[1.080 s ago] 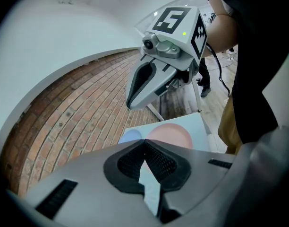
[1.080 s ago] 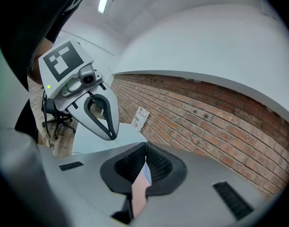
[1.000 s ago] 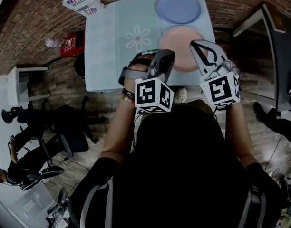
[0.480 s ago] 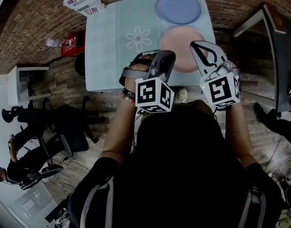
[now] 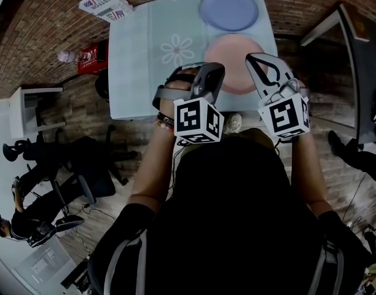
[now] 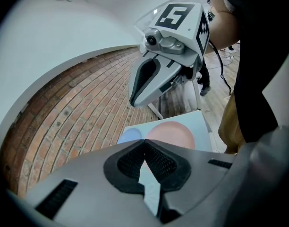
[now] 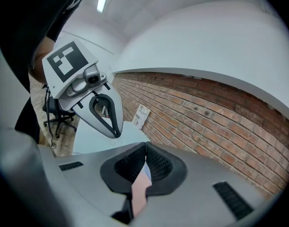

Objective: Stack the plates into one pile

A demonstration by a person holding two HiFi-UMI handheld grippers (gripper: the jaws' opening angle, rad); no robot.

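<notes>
While left tool (image 6: 144, 142) and right tool (image 7: 146, 144) are shut empty, pink plate (image 5: 237, 51) is judged light, stiff, slick: rim to be gripped.

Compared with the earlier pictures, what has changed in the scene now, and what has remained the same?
Nothing has visibly changed. The left gripper and the right gripper remain above the near edge of the table, each with its jaws together and nothing between them. The blue plate and the pink plate lie side by side as before, not yet stacked.
</notes>
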